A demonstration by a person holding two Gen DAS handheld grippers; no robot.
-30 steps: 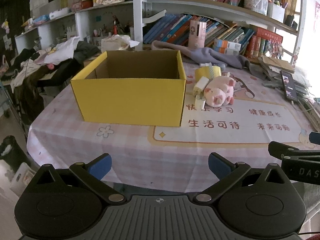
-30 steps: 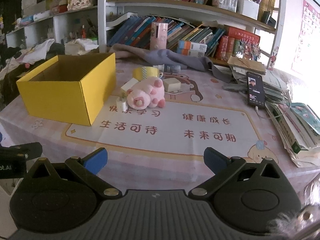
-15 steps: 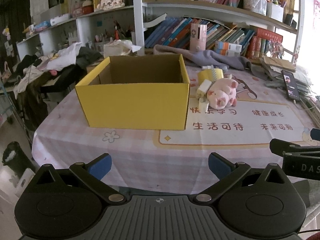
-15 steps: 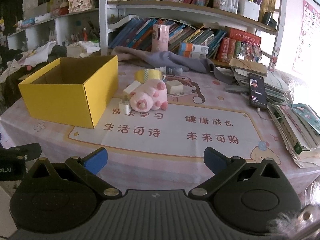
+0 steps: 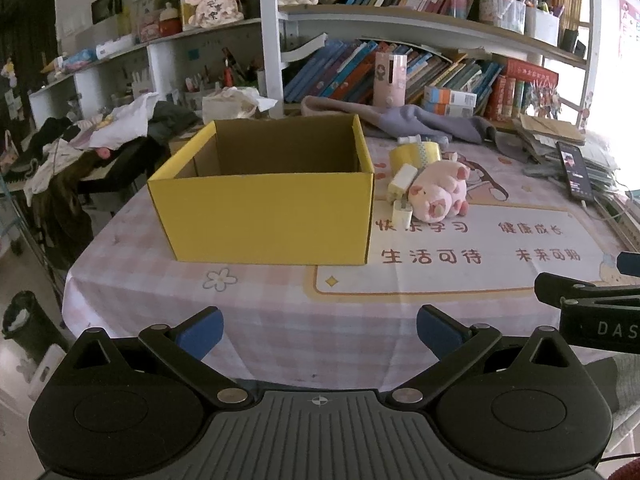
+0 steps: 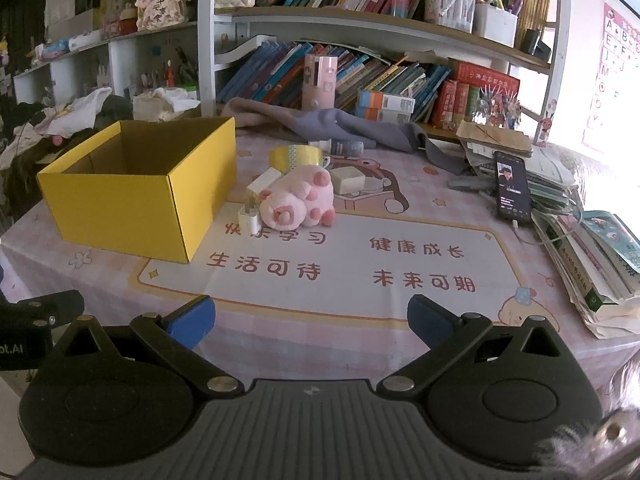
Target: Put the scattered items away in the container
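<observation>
Yellow cardboard box [image 5: 264, 216] open-topped on a pink checked tablecloth [image 6: 352, 332]; scattered items just right of it.
Pink plush pig [image 6: 298, 200] lies beside the box's right wall, touching a white charger [image 6: 249, 218] on its left; tape roll [image 6: 295, 157] behind it; phone [image 6: 513, 186] far right; left gripper [image 5: 318, 330] and right gripper [image 6: 310, 322] hover at the near table edge, fingers spread, holding nothing.

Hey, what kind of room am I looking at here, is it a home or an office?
Most likely a home, perhaps a child's study: packed bookshelves behind the table, a cartoon-print tablecloth, a pink plush pig, and clothes heaped at the left.
</observation>
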